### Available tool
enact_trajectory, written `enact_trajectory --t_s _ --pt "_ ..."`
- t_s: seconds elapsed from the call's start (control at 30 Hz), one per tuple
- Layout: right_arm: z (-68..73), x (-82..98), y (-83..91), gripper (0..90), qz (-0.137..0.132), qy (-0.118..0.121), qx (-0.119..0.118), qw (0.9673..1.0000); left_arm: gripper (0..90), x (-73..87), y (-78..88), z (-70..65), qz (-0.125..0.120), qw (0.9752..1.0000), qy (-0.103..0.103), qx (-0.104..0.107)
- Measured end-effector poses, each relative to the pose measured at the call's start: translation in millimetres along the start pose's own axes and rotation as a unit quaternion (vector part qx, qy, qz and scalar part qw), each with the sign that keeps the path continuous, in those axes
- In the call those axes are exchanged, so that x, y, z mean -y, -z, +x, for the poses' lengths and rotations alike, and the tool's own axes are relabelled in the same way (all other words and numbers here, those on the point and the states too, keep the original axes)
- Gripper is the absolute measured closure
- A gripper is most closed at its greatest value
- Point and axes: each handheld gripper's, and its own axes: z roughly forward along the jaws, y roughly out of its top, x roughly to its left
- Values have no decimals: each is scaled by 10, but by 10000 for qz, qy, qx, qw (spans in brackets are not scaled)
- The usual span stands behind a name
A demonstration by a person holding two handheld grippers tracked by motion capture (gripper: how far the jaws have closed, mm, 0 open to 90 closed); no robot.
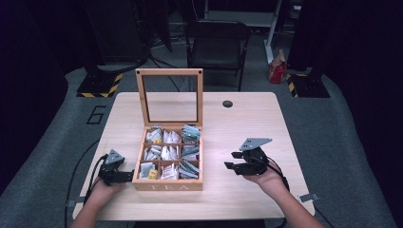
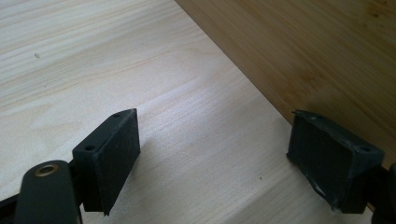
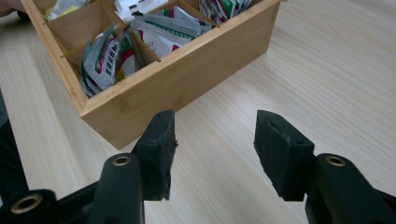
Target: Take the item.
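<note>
A wooden tea box [image 1: 167,184] marked TEA stands on the table with its glass lid [image 1: 169,97] raised upright. Its compartments hold several tea sachets [image 1: 166,153], seen close in the right gripper view [image 3: 109,56]. My left gripper [image 1: 127,176] rests low at the box's left front corner, jaws apart with nothing between them; in the left gripper view [image 2: 212,156] the box's side wall [image 2: 317,60] lies just past one pad. My right gripper [image 1: 231,160] hovers right of the box, pointing toward it, jaws open and empty [image 3: 215,149].
The light wooden table [image 1: 237,123] has bare room to the right of the box and behind it. A small dark hole [image 1: 227,103] sits near the table's far edge. A black chair [image 1: 216,45] stands beyond the table.
</note>
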Motion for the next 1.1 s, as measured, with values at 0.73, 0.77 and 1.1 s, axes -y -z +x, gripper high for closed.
enact_trajectory --t_s 0.73,0.77,1.1 --pt "139 -231 2 496 -154 192 -246 9994 164 -1 4 4 25 10000 -36 -5" --pt "154 -255 -12 499 -160 203 -281 9993 164 0 0 0 0 10000 -1 0" --pt "230 -358 -98 526 -168 308 -384 9986 164 1 1 -2 9 10000 12 8"
